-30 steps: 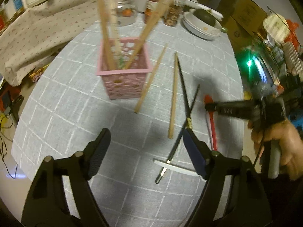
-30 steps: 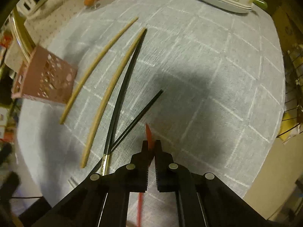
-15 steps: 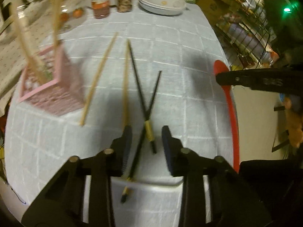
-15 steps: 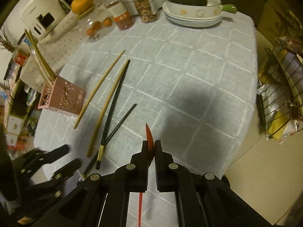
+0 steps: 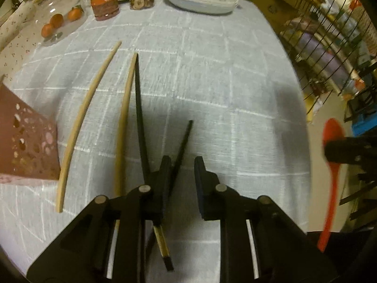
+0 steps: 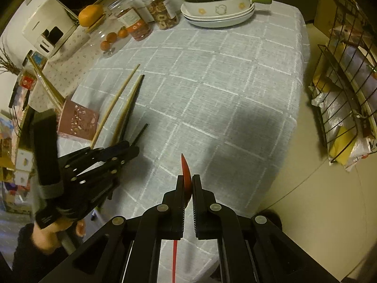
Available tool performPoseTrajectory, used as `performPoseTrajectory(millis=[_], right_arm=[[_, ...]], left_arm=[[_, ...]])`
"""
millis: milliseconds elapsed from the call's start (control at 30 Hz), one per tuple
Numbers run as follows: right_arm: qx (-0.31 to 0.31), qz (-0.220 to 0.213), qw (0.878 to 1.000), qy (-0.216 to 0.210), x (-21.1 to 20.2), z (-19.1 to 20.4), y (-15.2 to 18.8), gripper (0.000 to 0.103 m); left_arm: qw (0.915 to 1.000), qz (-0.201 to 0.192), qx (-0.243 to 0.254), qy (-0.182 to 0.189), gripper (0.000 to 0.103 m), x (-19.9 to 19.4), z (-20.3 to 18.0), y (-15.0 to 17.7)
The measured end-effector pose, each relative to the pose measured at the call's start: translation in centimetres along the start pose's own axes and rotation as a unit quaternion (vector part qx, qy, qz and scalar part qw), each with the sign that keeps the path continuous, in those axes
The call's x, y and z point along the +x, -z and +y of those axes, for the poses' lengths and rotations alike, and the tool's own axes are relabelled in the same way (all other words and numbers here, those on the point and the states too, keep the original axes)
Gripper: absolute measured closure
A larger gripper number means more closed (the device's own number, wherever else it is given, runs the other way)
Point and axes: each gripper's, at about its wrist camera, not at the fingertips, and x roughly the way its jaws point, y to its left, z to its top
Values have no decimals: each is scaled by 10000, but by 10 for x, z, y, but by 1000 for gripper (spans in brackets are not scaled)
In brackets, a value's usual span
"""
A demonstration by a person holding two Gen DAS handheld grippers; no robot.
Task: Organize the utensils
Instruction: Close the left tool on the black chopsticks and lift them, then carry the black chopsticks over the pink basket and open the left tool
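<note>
My right gripper (image 6: 187, 182) is shut on a red spoon (image 6: 186, 174), held above the table's near right side; the spoon also shows in the left wrist view (image 5: 331, 165). My left gripper (image 5: 181, 165) is open and low over two black chopsticks (image 5: 141, 122) that cross between and under its fingers. Two wooden chopsticks (image 5: 124, 108) lie just left of them. A pink perforated holder (image 6: 77, 122) with wooden chopsticks standing in it sits at the table's left; its corner shows in the left wrist view (image 5: 26, 148).
A grey checked tablecloth (image 6: 223, 89) covers the table. At the far end stand stacked plates with a green squash (image 6: 219, 7), jars (image 6: 162, 11) and small oranges (image 6: 110, 37). A wire rack (image 6: 346, 89) stands off the right edge.
My left gripper has swung from facing the pink holder to the black chopsticks, lowered over them and narrowed its opening. My right gripper has lifted the red spoon up and back from the table.
</note>
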Motion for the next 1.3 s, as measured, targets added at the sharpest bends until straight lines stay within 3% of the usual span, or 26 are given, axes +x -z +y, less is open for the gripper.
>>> performPoseTrajectory(millis=[167, 267, 567, 867, 1300], right_arm=[[23, 58, 10000, -26, 3, -3, -1, 98], [50, 78, 10000, 7, 4, -5, -1, 98], [-25, -89, 10000, -12, -10, 1, 3, 98], [-112, -525, 9984, -160, -41, 20, 5, 97], [-612, -1201, 9909, 51, -76, 65, 12, 98]], left_arm=[[10000, -61, 54, 32, 81, 4, 0, -3], [9999, -48, 99, -115, 93, 6, -1, -4], [10000, -39, 67, -27, 97, -16, 4, 5], [9979, -609, 155, 167, 97, -80, 5, 11], [9878, -1547, 72, 187, 97, -162, 27, 33]])
